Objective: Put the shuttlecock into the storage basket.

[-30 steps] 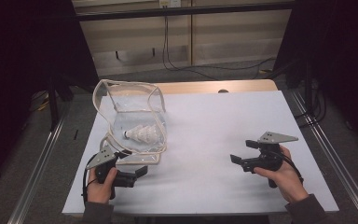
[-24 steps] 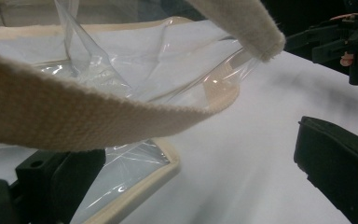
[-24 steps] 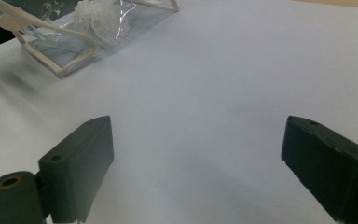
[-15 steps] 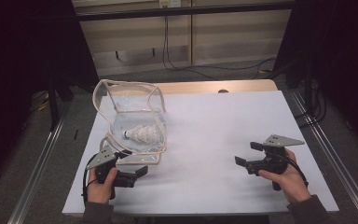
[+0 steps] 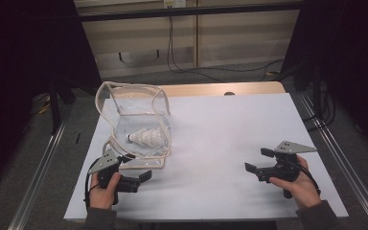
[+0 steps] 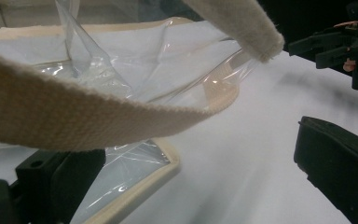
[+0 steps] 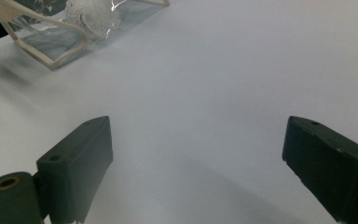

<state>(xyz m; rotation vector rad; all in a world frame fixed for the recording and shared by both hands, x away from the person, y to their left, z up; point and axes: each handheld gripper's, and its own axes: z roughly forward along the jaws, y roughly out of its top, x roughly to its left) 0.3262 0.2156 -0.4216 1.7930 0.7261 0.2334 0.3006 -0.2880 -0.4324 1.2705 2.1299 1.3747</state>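
Observation:
A clear plastic bag (image 5: pixel 136 122) with cream fabric trim stands open on the left of the white table (image 5: pixel 220 124). Inside it lies a white shuttlecock (image 5: pixel 147 138). My left gripper (image 5: pixel 135 167) is open at the bag's near corner. In the left gripper view the bag's cream strap (image 6: pixel 79 116) crosses just above the wide-apart jaws of the left gripper (image 6: pixel 191 179), and the bag's bottom corner (image 6: pixel 140 172) lies between them. My right gripper (image 5: pixel 258 160) is open over bare table at the near right, well apart from the bag (image 7: pixel 60 37). Nothing sits between the jaws of the right gripper (image 7: pixel 196 172).
The white sheet covers a wooden tabletop (image 5: pixel 211 89) whose far edge shows. Metal rails (image 5: pixel 38 167) run along both sides of the table. The other gripper (image 6: pixel 345 42) shows at the upper right of the left gripper view.
The right gripper has drifted a little to the right and toward the table's near edge. The left gripper and the bag have stayed put.

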